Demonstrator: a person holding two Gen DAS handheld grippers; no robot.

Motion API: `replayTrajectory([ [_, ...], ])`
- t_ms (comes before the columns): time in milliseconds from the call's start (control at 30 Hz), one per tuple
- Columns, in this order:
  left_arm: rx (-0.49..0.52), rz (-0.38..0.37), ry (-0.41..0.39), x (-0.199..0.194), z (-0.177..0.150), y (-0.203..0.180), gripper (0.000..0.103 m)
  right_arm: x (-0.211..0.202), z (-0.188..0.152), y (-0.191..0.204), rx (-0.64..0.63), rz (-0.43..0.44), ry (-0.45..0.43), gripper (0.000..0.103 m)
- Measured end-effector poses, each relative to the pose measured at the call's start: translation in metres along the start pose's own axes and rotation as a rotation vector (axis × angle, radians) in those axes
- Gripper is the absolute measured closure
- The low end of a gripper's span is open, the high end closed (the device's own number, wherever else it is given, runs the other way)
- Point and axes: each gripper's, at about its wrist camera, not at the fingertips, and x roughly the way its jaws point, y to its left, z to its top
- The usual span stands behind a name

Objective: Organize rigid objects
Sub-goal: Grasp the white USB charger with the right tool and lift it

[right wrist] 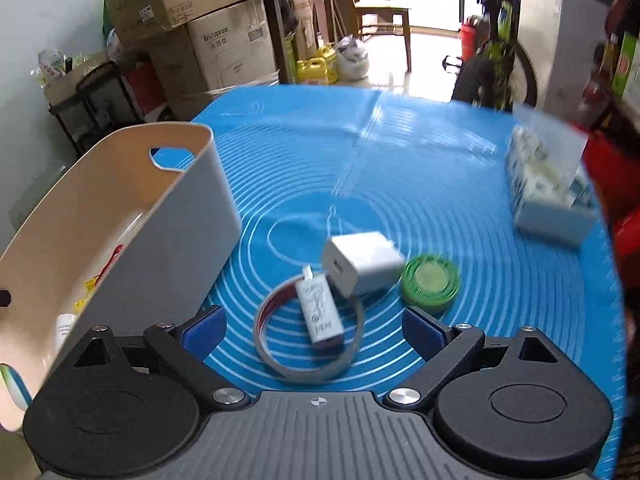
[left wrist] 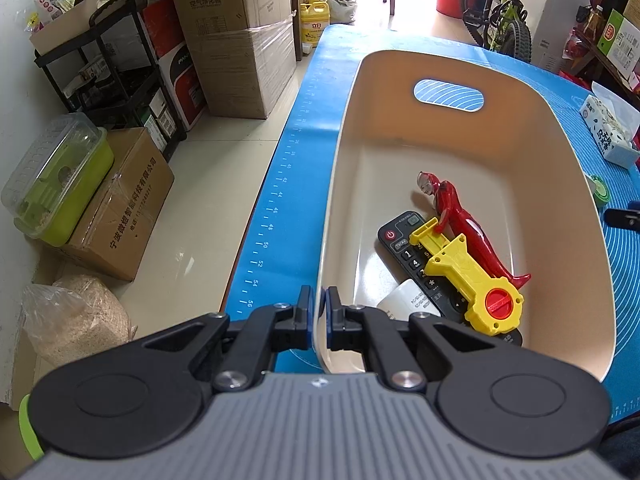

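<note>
Two grippers at work. Left gripper [left wrist: 319, 312] clamped on the near-left rim of the beige bin [left wrist: 576, 184], one pad inside the wall and one outside, steadying it at the left side of the counter [right wrist: 420, 152]. Right gripper [right wrist: 314, 328] spread wide with nothing pressed between the pads, poised low over the loose items on the blue mat.

Nearest, between the open pads: a small white adapter with handwriting [right wrist: 320, 312], lying tilted inside a grey ring with a red inner face [right wrist: 310, 368], apparently a tape roll. Just beyond, touching or overlapping the ring's far edge: a white charger cube [right wrist: 362, 264], port facing left. Just right of the cube: a flat green round lid-like disc [right wrist: 430, 280]. Far right: a tissue pack [right wrist: 548, 200], blurred.

Already in the bin: a black remote control [left wrist: 412, 256], a red figurine [left wrist: 460, 224] and a yellow toy with a red dial [left wrist: 472, 280] lying across it, plus a white item [left wrist: 408, 300] near the gripper.

Step in hand, by judgement: sorting partly done, next pick being lined up. Next move calls for lowering over one item only, probably the adapter, closing without snagging the ring, then carrying left over the bin wall.
</note>
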Motion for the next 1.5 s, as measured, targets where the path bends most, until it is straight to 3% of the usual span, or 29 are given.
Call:
replayTrajectory([
  [400,0.006,0.006,0.002,-0.001,0.001,0.0,0.095,0.026,-0.009,0.009,-0.065,-0.004,-0.034,0.029],
  [567,0.008,0.012,0.001,0.0,0.001,0.0,0.095,0.033,-0.009,0.012,-0.05,0.023,-0.04,0.055],
  [700,0.008,0.012,0.0,0.0,0.001,-0.001,0.095,0.038,-0.009,0.016,-0.068,0.006,-0.041,0.063],
  [1067,0.013,0.015,0.002,-0.002,0.002,0.0,0.095,0.066,-0.005,0.026,-0.11,-0.134,0.035,0.069],
  [1500,0.012,0.016,0.003,-0.002,0.003,0.0,0.095,0.018,0.006,0.016,-0.007,-0.085,-0.029,0.071],
])
